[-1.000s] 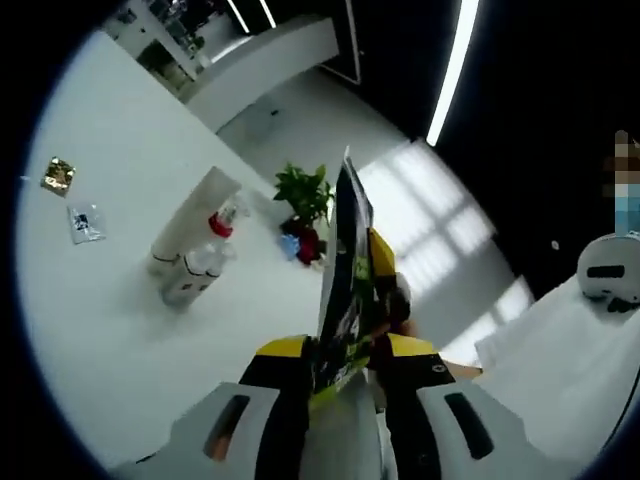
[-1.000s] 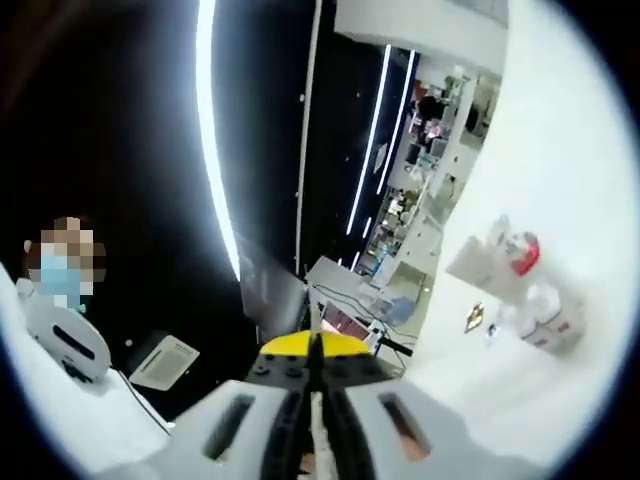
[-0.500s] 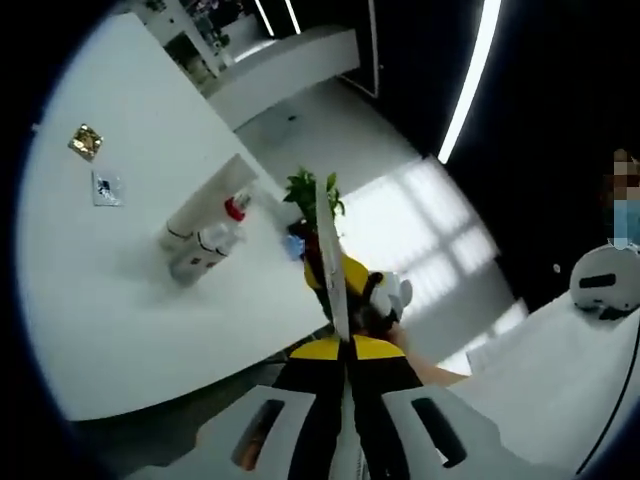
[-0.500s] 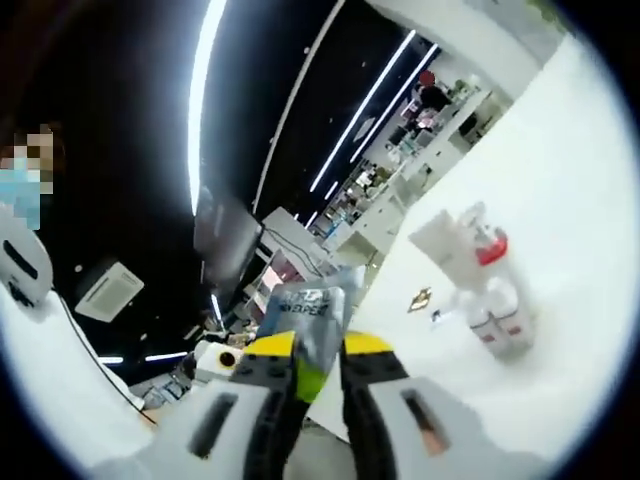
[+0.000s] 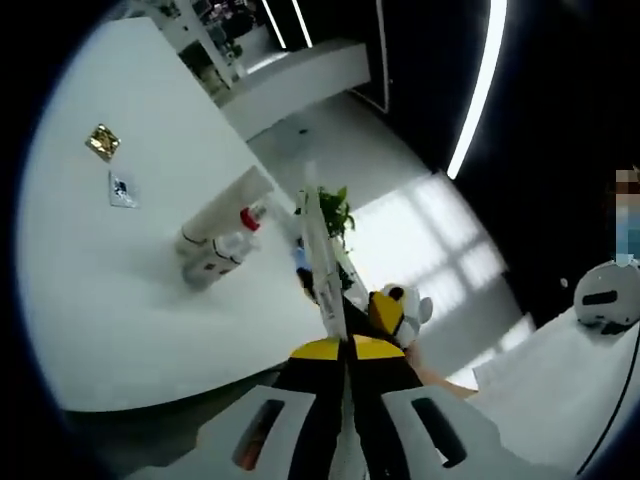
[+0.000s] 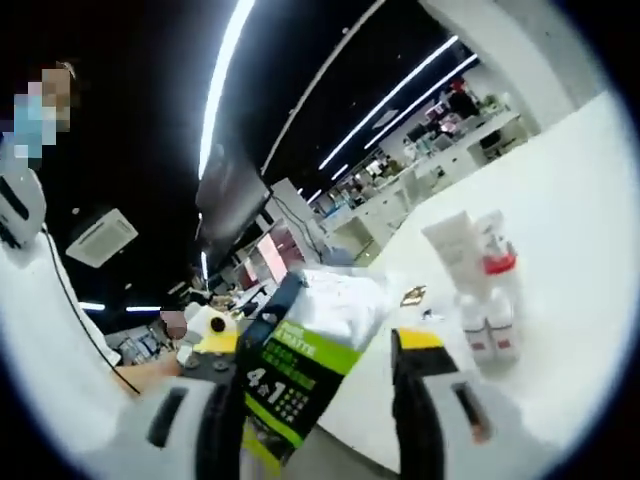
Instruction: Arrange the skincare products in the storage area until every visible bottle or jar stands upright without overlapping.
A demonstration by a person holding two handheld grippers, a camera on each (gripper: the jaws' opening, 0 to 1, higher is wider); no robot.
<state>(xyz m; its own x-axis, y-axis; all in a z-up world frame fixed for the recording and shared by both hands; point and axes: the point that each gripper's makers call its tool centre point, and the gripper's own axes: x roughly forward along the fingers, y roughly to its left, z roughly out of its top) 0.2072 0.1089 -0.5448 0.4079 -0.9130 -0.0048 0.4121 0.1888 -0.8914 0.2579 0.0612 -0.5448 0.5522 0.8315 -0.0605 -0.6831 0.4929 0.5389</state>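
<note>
My left gripper (image 5: 345, 345) is shut on a thin black-and-green pouch (image 5: 318, 262), seen edge-on and rising from the jaws. In the right gripper view the same pouch (image 6: 300, 370) shows its printed face between the widely parted jaws of my right gripper (image 6: 315, 345), which is open. On the white table (image 5: 110, 300) stands a tight cluster: a white tube (image 5: 225, 205), a red-capped spray bottle (image 5: 238, 238) and small clear bottles (image 6: 487, 325). The tube (image 6: 455, 245) and spray bottle (image 6: 497, 265) stand behind those. My right gripper (image 5: 395, 310) shows just right of the pouch.
Two small sachets, one gold (image 5: 102, 142) and one clear (image 5: 120, 190), lie on the table left of the cluster. A potted plant (image 5: 335, 208) stands on the floor beyond the table edge. Shelves and desks lie far behind.
My right gripper's jaws have spread wide and let go of the pouch. The left gripper stays shut on it. Both views have shifted with the hands.
</note>
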